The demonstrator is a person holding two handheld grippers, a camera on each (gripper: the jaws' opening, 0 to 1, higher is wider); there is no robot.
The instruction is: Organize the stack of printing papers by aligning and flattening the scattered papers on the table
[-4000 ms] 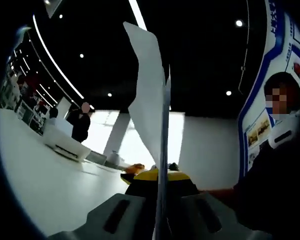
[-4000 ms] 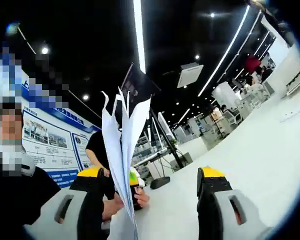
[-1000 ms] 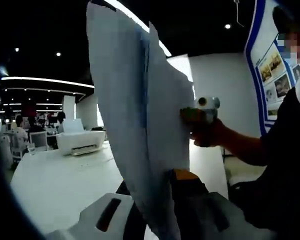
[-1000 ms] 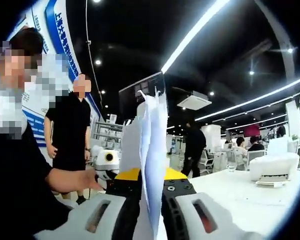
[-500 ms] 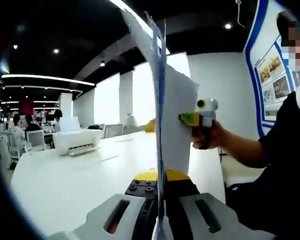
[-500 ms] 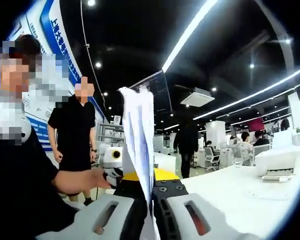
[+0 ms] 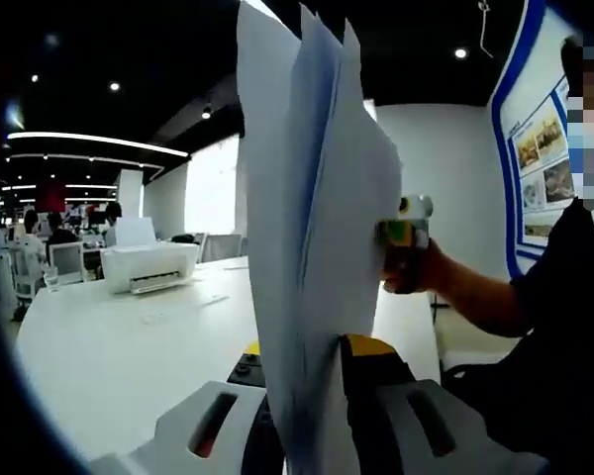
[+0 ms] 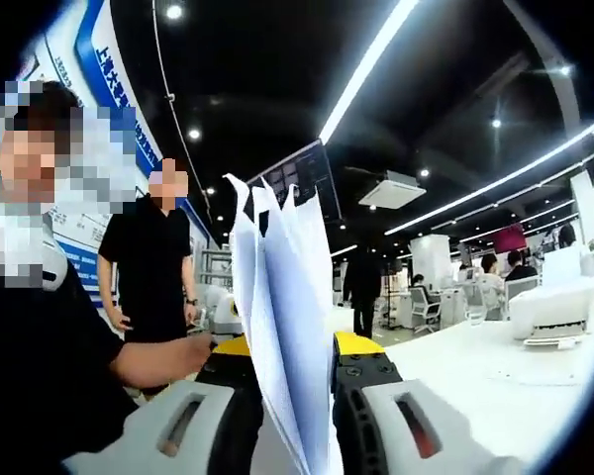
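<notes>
Paper stack held on edge above the counter, both grippers clamped on it.
Left gripper and right gripper each have fingers clenched on the sheaf of printing papers, from opposite ends. Sheets stand upright, top edges fanned and uneven; white counter lies below the stack, so squaring likely means tapping the lower edge straight down.

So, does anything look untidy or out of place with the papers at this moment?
Yes. The papers stand on edge, clamped in both the left gripper and the right gripper. Their top edges are uneven: separate corners stick up at different heights and the sheets fan apart, so the stack is not yet aligned.
</notes>
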